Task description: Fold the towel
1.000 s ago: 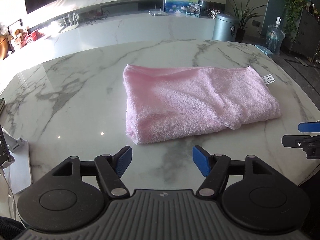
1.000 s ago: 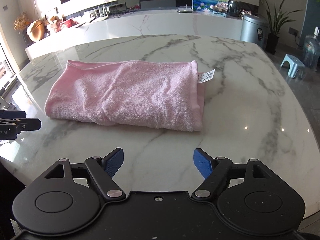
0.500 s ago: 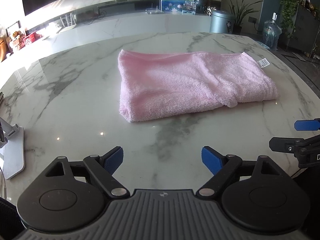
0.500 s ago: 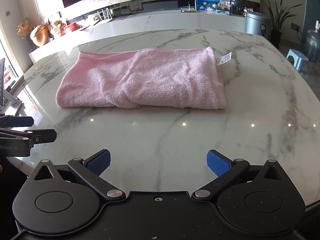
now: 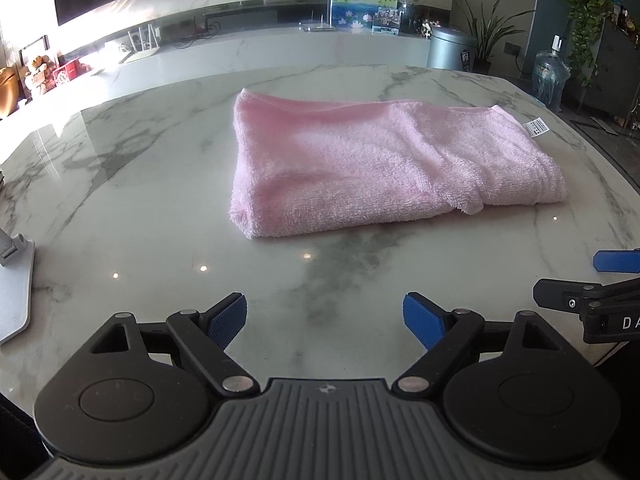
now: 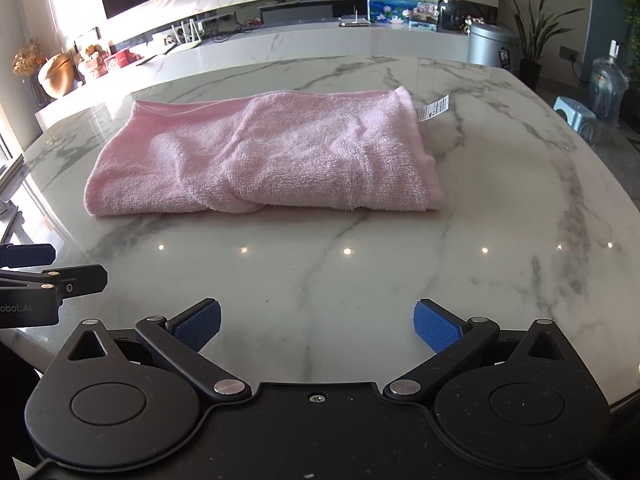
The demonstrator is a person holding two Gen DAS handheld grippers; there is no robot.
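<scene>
A pink towel [image 5: 372, 168] lies folded into a thick rectangle on the marble table [image 5: 140, 200], with a white care label [image 5: 536, 127] at its far right corner. It also shows in the right wrist view [image 6: 264, 160]. My left gripper [image 5: 325, 320] is open and empty, held back from the towel's near left edge. My right gripper [image 6: 316, 326] is open and empty, back from the towel's near edge. Each gripper shows at the edge of the other's view.
A grey stand base [image 5: 14, 280] sits at the table's left edge. Behind the table runs a long marble counter [image 5: 240, 52] with small items. A metal bin [image 5: 450, 52], a plant and a water jug [image 5: 550, 76] stand on the floor at the right.
Both grippers have pulled back and up from the towel and their jaws have opened wider. The towel has not moved.
</scene>
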